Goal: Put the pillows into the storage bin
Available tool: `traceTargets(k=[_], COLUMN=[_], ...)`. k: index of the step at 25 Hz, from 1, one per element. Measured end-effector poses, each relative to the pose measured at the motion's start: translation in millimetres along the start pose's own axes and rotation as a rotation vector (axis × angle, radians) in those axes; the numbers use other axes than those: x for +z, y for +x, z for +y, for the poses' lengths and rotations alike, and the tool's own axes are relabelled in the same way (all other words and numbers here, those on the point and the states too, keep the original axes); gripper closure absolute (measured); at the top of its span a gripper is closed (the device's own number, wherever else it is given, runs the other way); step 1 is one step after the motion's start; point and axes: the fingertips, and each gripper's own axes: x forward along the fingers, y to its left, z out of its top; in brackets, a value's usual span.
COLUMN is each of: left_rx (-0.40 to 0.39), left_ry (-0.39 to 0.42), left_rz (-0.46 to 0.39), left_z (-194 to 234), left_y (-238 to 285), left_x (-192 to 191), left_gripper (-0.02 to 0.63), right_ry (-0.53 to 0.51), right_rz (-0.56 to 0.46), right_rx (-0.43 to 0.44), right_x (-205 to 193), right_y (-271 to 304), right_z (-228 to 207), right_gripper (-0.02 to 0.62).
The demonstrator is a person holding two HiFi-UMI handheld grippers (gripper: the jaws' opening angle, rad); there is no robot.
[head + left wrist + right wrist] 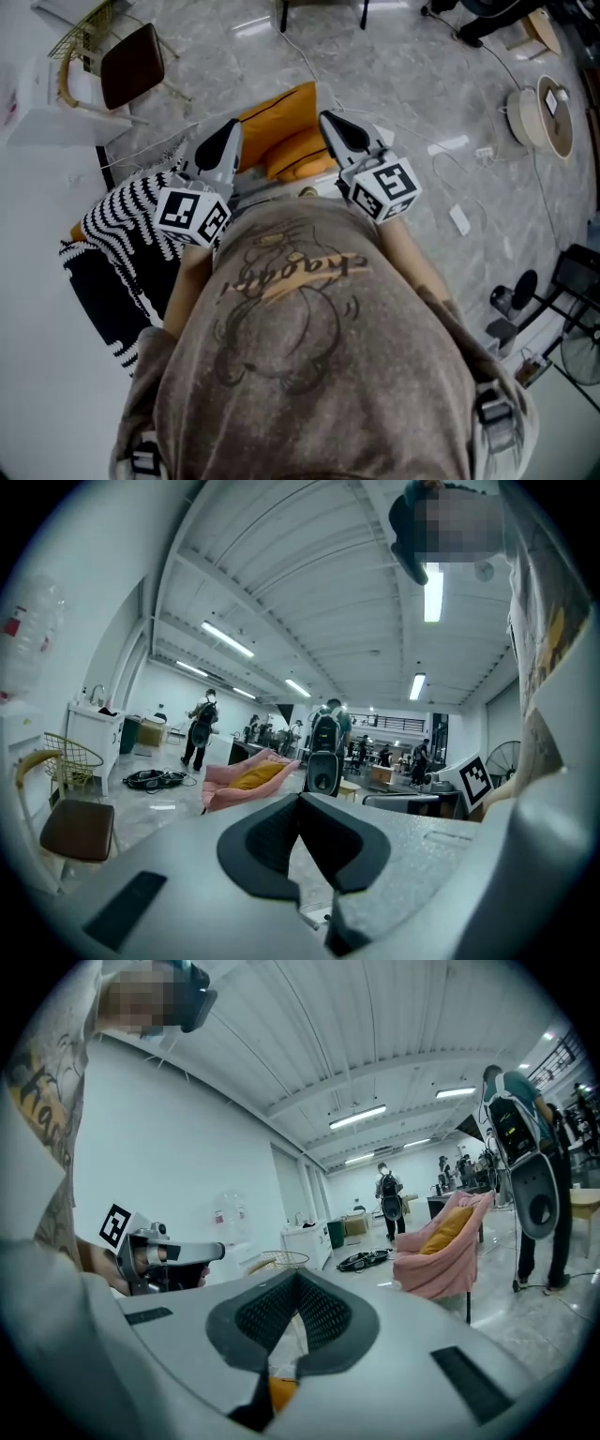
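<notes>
Marble floor (pixel 403 84), striped fabric (pixel 122 220) (head view only); left gripper (pixel 300 801), right gripper (pixel 298 1277), jaws together

Pillow (pixel 284 120): before us, below and between our two claws.
Left claw (pixel 228 133): just left of the pillow, with the cloth (pixel 122 220) to its left.
Right claw (pixel 335 125): just right of the pillow.
Chair (pixel 131 64): behind the cloth, far left.
Disc (pixel 542 117): on the floor (pixel 403 75), well right.
</notes>
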Motion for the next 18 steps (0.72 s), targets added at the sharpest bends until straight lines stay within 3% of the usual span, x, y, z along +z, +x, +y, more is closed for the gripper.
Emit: traceTargets(k=[18], left_rx=[0.022], left_ry=[-0.027], left_rz=[0.027], left_z=[17], left_y=[-7], left_x=[-4], left_gripper=[0.601], right_ry=[0.000], right_rz=[0.008], right_rx=[-0.004], right_x=[3], right_y=[7], right_z=[3], right_gripper=[0.594])
